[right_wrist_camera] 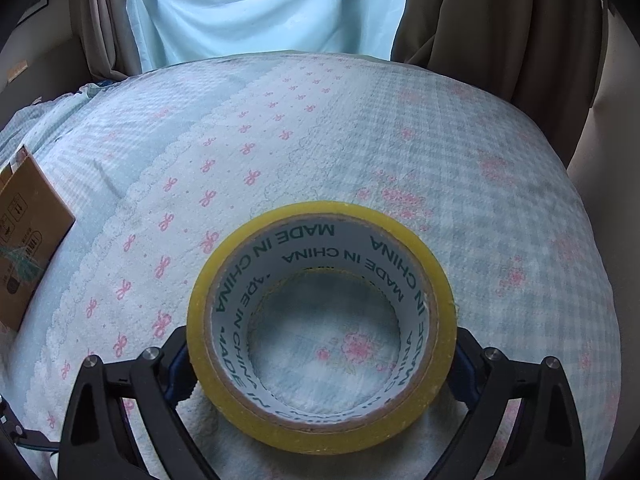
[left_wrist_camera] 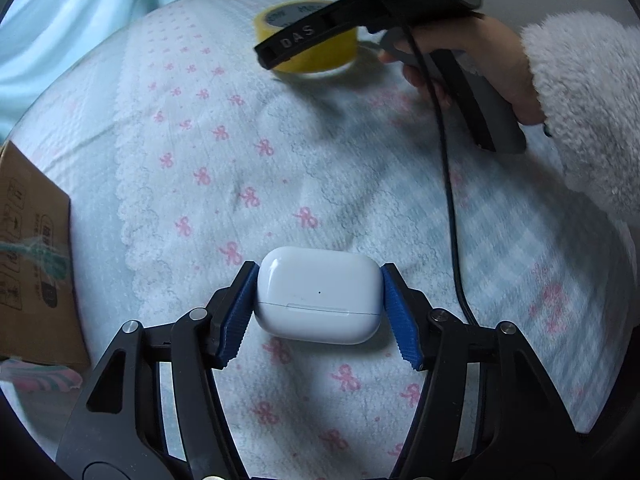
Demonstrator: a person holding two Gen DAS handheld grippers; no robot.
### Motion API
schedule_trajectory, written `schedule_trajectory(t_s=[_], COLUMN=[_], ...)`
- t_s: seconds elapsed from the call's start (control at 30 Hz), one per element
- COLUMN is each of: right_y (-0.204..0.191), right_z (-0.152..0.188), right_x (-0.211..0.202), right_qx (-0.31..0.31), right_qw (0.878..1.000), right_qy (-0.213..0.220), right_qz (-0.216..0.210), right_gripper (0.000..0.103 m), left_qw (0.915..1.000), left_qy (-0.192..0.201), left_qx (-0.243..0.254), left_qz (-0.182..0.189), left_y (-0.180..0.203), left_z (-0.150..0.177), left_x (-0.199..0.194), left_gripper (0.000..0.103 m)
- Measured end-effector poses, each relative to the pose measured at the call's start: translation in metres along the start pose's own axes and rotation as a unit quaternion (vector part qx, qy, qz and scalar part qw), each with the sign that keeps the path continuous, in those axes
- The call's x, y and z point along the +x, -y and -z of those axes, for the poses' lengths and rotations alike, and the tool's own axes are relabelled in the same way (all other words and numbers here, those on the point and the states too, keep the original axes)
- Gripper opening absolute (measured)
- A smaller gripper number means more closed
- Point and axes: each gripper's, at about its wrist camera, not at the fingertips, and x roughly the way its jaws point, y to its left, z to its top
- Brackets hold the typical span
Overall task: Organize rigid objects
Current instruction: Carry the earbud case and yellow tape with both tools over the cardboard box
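A glossy white earbud case (left_wrist_camera: 318,295), rounded with its lid seam shut, sits pinched between the blue ribbed pads of the left gripper (left_wrist_camera: 319,304), above the bow-printed bedspread (left_wrist_camera: 208,152). The right gripper (right_wrist_camera: 322,354) clamps a yellow tape roll (right_wrist_camera: 320,324) stamped "MADE IN CHINA" inside, lying flat between its fingers. A cardboard box (left_wrist_camera: 32,248) sits off to the left gripper's left; its contents are hidden.
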Motion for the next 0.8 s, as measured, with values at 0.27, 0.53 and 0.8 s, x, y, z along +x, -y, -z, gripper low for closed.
schedule_trajectory(t_s=[0.27,0.53,0.8], right_y=[-0.003,-0.025,-0.077], right_z=[-0.011,-0.041,-0.085], right_x=[-0.041,-0.128,-0.221], right_qx=[0.01,0.023,0.031], right_qw=[1.0,1.0,0.999], right_qy=[0.011,0.02,0.021], right_qz=[0.006,0.003,-0.015], right_gripper=[0.096,0.096,0.096], left_qw=[0.9987,0.9914,0.9765], left_qy=[0.031,0.081,0.112], left_qx=[-0.038,-0.097,-0.176], left_qz=[-0.016,-0.031,-0.053], left_y=[-0.024,-0.059,-0.117], left_z=[-0.021,-0.049,-0.059], left_x=[-0.037,-0.123,-0.224], left_gripper=[0.058,0.058,0.058])
